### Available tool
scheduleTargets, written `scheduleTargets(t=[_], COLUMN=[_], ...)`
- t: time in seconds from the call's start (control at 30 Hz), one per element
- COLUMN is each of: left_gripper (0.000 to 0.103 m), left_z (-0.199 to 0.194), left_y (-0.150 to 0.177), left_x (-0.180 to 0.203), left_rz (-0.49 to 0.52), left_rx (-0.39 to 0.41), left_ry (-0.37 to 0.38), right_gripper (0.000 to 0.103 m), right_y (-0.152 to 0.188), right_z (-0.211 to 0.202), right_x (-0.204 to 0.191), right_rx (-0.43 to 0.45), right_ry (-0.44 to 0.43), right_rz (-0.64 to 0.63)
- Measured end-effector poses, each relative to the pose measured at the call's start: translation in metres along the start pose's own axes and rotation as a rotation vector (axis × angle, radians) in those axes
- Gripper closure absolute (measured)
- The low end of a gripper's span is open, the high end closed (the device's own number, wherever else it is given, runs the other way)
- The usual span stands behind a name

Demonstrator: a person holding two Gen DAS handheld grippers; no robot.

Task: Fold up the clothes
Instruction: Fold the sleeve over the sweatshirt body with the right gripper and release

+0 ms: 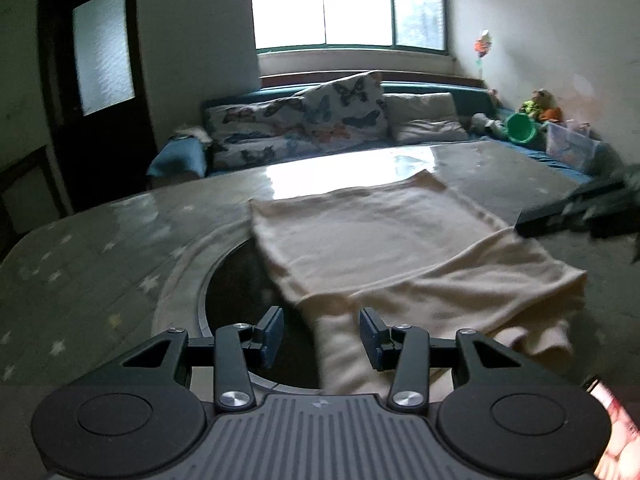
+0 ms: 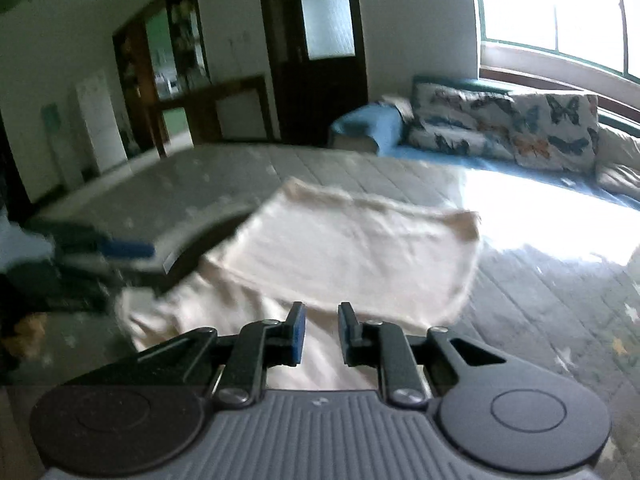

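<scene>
— Cloth placement? 
— Cream garment (image 1: 384, 248) lies partly folded at frame centre on the tabletop (image 1: 100, 248), long axis running toward the lower right, its near end rumpled.
— Grippers? 
— Left gripper (image 1: 322, 338) and right gripper (image 2: 322, 330) both hover with jaws apart, empty. Butterfly cushions (image 1: 304, 120) sit beyond.

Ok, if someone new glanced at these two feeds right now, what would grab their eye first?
The cream garment, partly folded, sprawls across the middle of the grey star-patterned table, with one end trailing toward the camera. Both grippers hover open at its near edge, the left gripper beside the trailing strip and the right gripper over the cloth. Behind the table, the bright window throws glare on the tabletop, above butterfly-print cushions on a blue sofa.
</scene>
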State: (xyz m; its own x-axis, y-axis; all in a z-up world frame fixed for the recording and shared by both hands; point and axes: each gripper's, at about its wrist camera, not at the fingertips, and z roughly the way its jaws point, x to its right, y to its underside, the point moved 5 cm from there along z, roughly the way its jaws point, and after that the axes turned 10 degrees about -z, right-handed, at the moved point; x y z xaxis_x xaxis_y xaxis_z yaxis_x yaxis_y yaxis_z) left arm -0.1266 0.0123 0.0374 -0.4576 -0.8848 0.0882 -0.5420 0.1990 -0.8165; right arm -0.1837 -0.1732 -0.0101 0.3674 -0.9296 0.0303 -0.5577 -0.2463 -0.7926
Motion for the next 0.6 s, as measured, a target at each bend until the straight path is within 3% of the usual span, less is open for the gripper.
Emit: scheduleTargets(t=[0.2, 0.4, 0.6], left_gripper=[0.058, 0.058, 0.060], left_z=[0.027, 0.053, 0.049], left_y=[-0.003, 0.008, 0.006], left_x=[0.034, 0.029, 0.028], left_rz=[0.063, 0.089, 0.075], left_rx=[-0.038, -0.116, -0.099], left_ry=[0.080, 0.047, 0.057], right_gripper=[0.086, 0.086, 0.086], right_y=[0.020, 0.031, 0.011], right_z=[0.012, 0.016, 0.020], right_x=[0.007, 0.022, 0.024], right_rx=[-0.038, -0.068, -0.021], right_ry=[0.048, 0.056, 0.057], right_rz=[-0.045, -0.038, -0.049])
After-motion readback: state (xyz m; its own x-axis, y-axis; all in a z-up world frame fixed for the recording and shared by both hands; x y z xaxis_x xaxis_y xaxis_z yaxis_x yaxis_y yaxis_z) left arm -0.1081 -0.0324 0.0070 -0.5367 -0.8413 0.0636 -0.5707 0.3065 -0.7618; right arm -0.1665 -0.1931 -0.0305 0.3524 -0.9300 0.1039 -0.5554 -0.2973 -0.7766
